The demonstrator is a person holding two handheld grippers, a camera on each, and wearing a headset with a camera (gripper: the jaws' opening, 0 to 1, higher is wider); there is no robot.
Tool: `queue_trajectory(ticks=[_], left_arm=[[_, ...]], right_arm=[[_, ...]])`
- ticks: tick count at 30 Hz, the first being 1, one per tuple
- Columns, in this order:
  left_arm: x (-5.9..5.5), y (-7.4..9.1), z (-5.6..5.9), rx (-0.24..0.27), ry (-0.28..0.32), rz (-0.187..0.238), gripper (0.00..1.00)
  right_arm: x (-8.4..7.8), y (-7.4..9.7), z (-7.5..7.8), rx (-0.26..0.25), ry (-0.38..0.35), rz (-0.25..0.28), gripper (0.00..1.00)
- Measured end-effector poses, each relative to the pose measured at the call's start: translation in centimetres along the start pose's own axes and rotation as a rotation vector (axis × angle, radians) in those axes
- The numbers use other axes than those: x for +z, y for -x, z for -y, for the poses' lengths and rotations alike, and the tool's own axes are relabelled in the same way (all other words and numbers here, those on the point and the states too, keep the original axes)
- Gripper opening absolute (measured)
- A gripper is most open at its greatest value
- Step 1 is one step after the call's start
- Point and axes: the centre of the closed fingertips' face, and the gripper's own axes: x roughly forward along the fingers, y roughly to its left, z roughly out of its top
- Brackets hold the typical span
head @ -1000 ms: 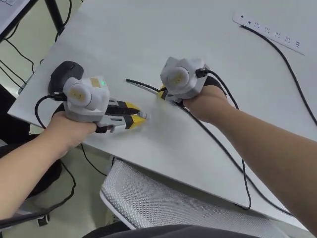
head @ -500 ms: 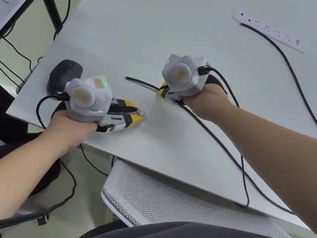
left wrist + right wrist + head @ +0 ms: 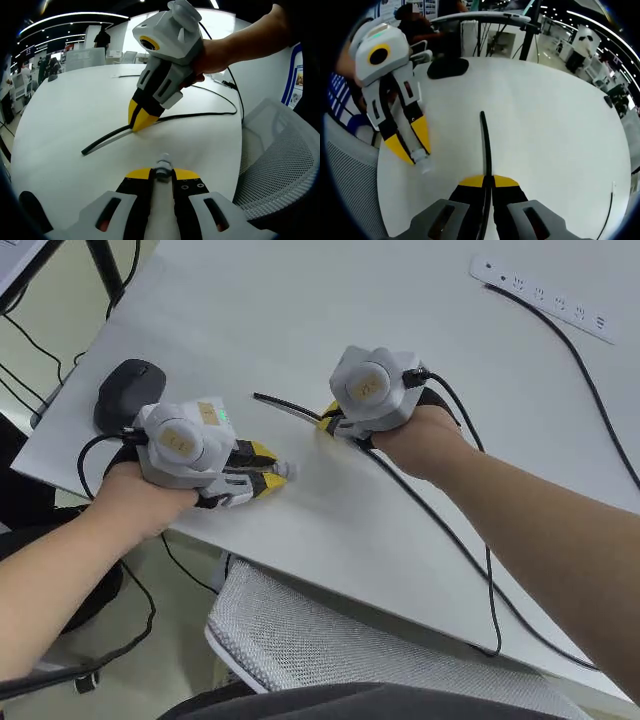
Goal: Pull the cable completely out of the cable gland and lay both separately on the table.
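Left gripper (image 3: 161, 174) pinched, seemingly, the cable gland (image 3: 162, 164); right gripper (image 3: 488, 180) clamped the black cable (image 3: 485, 140). A mouse (image 3: 125, 390) lay nearby.

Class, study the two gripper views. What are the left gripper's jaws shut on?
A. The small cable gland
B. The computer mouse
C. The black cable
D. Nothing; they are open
A: the left gripper pinches the small cable gland at its yellow tips, while the black cable runs between the shut jaws of the right gripper, its free end clear of the gland.
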Motion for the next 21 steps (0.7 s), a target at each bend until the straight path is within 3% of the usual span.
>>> queue_trajectory(ticks=[12,21], left_arm=[[0.00,0.06,-0.12,0.006,-0.018,-0.010,0.16],[0.10,0.30,-0.37,0.015,-0.013,-0.009,0.20]], right_arm=[[0.02,-0.01,0.18,-0.009,0.006,-0.007,0.02],[0.66,0.07,0.60,-0.030,0.005,0.007,0.12]])
